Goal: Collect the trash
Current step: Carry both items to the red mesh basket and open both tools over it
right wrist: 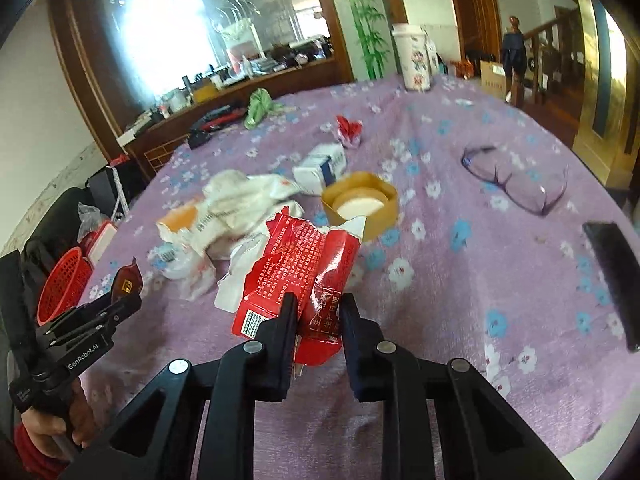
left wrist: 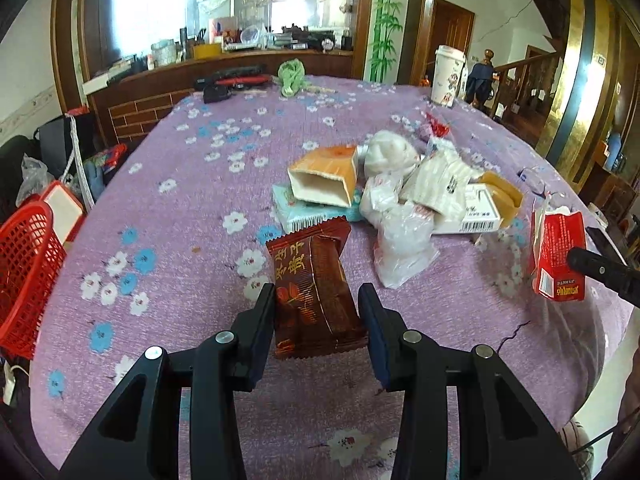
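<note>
Fingers of the left gripper [left wrist: 319,306] are closing on a brown snack wrapper [left wrist: 316,292], holding it above the purple flowered tablecloth [left wrist: 180,240], with a pile of boxes and wrappers [left wrist: 396,192] lying beyond and a red basket [left wrist: 24,276] standing off the table's left edge. Over on the right wrist view, the right gripper [right wrist: 318,312] is pinching a torn red carton [right wrist: 300,272] between nearly shut fingers, lifting it near a round tan box [right wrist: 360,204].

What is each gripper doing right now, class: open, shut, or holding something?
Left gripper: shut on the brown snack wrapper, lifted off the table.
Right gripper: shut on the torn red packet.
</note>
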{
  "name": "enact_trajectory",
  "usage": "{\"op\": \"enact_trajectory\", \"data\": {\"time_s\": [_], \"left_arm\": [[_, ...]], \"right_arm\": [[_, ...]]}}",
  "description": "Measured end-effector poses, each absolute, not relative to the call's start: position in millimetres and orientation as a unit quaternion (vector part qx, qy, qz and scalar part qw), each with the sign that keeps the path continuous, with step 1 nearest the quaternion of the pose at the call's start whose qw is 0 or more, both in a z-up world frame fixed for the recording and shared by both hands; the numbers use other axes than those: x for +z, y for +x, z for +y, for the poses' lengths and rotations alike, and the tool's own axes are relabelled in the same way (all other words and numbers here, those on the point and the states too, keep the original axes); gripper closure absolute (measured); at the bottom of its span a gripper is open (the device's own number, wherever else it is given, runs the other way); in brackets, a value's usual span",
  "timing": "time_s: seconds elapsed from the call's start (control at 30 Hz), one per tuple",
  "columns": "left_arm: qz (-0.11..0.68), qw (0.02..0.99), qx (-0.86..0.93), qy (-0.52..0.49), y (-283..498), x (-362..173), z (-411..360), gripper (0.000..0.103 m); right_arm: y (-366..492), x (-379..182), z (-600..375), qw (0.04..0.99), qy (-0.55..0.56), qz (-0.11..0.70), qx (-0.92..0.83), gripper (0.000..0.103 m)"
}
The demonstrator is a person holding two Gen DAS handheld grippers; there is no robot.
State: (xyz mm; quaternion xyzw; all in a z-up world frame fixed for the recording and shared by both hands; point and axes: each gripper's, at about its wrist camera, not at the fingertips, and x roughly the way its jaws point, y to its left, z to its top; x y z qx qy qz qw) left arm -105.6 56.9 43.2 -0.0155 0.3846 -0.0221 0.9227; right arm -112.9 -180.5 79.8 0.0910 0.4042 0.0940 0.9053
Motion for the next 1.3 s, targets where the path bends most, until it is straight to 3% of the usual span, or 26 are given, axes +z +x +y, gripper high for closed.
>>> {"op": "enact_trajectory", "data": {"time_s": [0.8,1.3], "left_arm": [[0.342,0.939,0.025,-0.030,-127,72,98,0.063],[0.312,0.939,0.118,-0.082,-151,94,201,0.063]], "right_arm": [[-109,107,-85,0.899,0.018,0.391,0.195,0.081],[-91,125,26,0.874,-0.031,0.390,0.290,0.080]]}}
